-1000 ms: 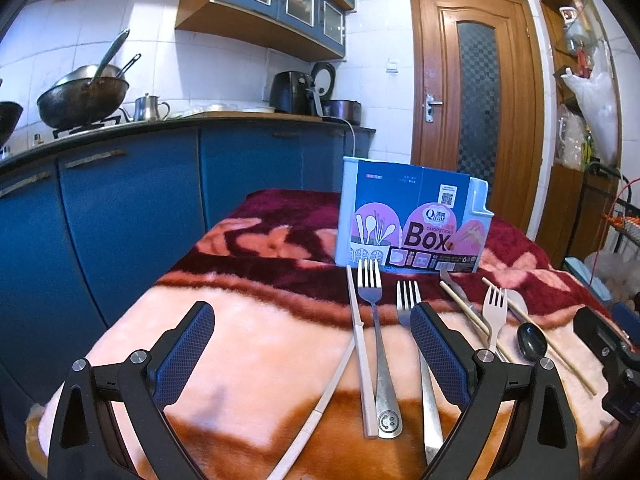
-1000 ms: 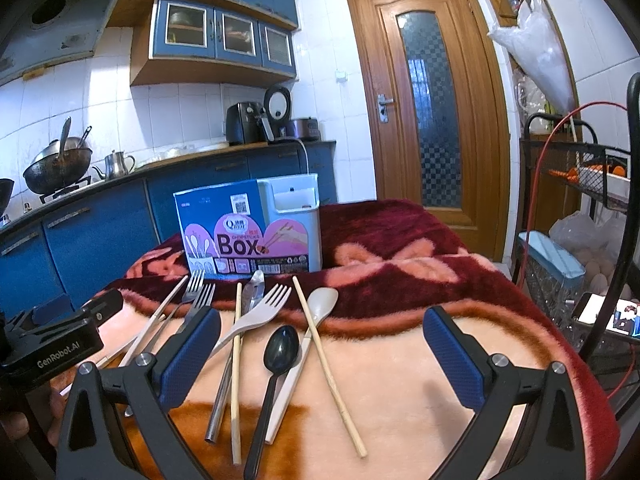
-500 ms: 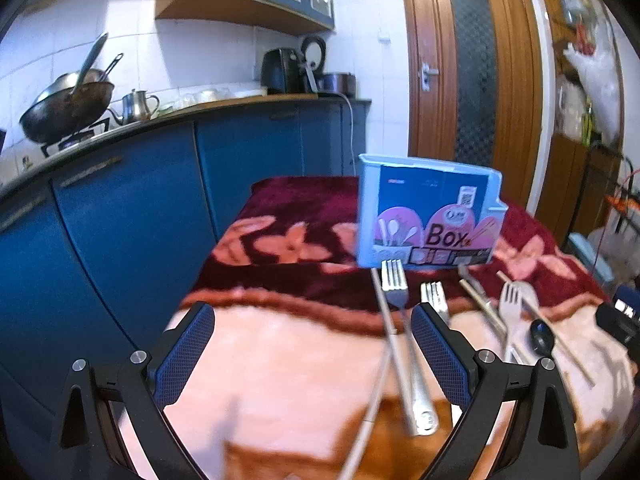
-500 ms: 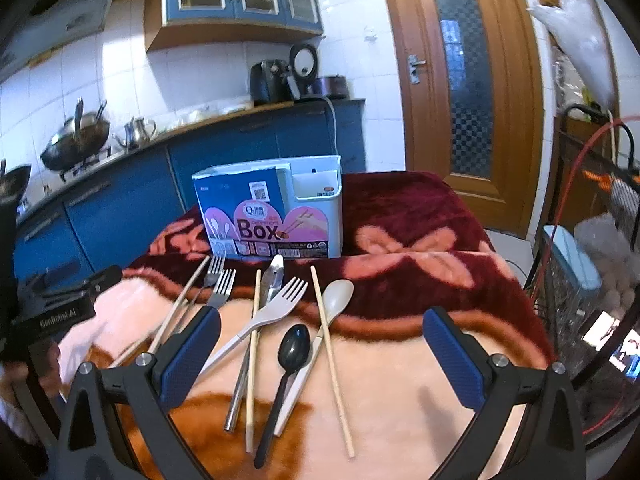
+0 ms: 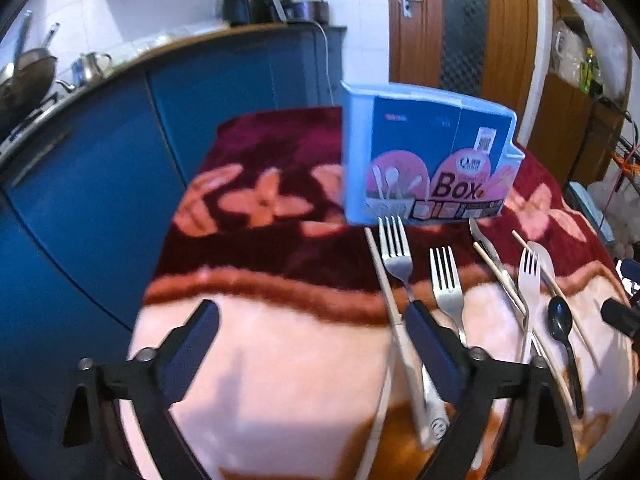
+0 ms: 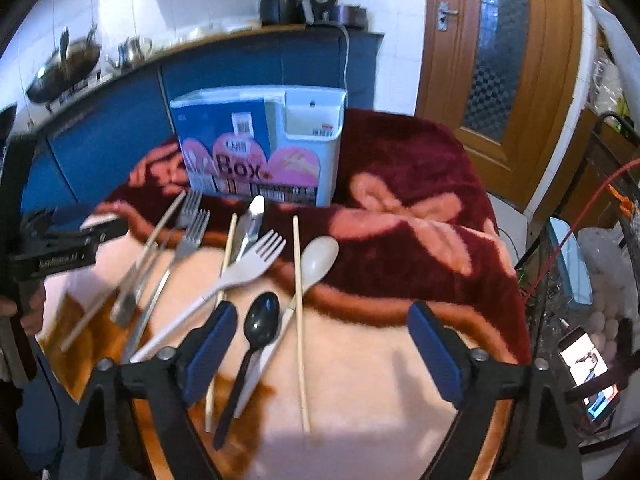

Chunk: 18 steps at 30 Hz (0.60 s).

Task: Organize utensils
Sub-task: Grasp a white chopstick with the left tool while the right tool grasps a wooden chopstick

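A light blue utensil box (image 5: 430, 160) labelled "Box" stands upright on the blanket-covered table; it also shows in the right wrist view (image 6: 260, 148). In front of it lie two metal forks (image 5: 394, 256) (image 5: 446, 284), a cream fork (image 6: 244, 276), a black spoon (image 6: 260, 320), a cream spoon (image 6: 318, 260), wooden chopsticks (image 6: 298, 300) and a metal knife (image 6: 252, 220). My left gripper (image 5: 312, 344) is open and empty above the table, left of the forks. My right gripper (image 6: 322, 342) is open and empty above the spoons' handles.
The table carries a pink and maroon flowered blanket (image 5: 256, 204). Blue kitchen cabinets (image 5: 100, 168) stand to the left and behind, with a wok (image 6: 66, 68) on the counter. A wooden door (image 6: 504, 60) is at the right. A phone (image 6: 586, 368) sits at the far right.
Both grippers have risen and tilted downward, so the table and utensils show from higher up. Both stay open and empty. The utensils have not moved.
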### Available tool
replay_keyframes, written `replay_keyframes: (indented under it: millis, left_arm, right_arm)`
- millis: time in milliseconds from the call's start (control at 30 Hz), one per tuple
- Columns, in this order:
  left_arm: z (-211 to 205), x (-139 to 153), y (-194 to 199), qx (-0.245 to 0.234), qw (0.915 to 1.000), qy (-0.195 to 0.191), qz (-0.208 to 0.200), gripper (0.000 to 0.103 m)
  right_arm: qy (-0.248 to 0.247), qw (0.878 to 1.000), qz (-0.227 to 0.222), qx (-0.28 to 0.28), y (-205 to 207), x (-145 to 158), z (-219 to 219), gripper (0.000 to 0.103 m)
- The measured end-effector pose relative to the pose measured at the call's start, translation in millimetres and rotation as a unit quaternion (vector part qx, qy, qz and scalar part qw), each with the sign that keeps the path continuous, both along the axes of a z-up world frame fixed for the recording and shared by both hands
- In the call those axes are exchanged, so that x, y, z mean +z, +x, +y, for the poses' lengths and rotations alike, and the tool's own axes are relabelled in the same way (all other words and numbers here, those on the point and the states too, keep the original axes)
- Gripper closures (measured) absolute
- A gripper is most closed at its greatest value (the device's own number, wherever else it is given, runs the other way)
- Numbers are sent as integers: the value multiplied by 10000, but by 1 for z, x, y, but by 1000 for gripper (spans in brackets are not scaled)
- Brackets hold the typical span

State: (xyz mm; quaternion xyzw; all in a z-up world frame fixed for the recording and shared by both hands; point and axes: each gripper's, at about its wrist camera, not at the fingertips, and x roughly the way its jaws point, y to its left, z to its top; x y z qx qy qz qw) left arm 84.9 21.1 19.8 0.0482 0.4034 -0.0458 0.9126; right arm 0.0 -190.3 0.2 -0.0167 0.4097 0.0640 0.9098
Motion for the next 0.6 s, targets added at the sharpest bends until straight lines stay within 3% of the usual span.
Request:
replay_keyframes:
  millis: [167, 267, 400, 600]
  left_arm:
    - [-12, -9, 20, -256, 9982, -336, 436, 33]
    - [-18, -14, 32, -329, 9970, -287, 644, 41]
    - [-19, -21, 48, -379, 9932, -410, 1020, 59]
    - [-19, -26, 63, -428, 9895, -519, 1279, 65]
  right_arm:
    - [-112, 9988, 431, 185, 13, -8, 4, 34]
    - [-146, 9979, 578, 264, 18, -10, 5, 44]
    - [-69, 9959, 819, 374, 24, -11, 2, 54]
    - [-28, 9930, 1062, 507, 32, -17, 2, 65]
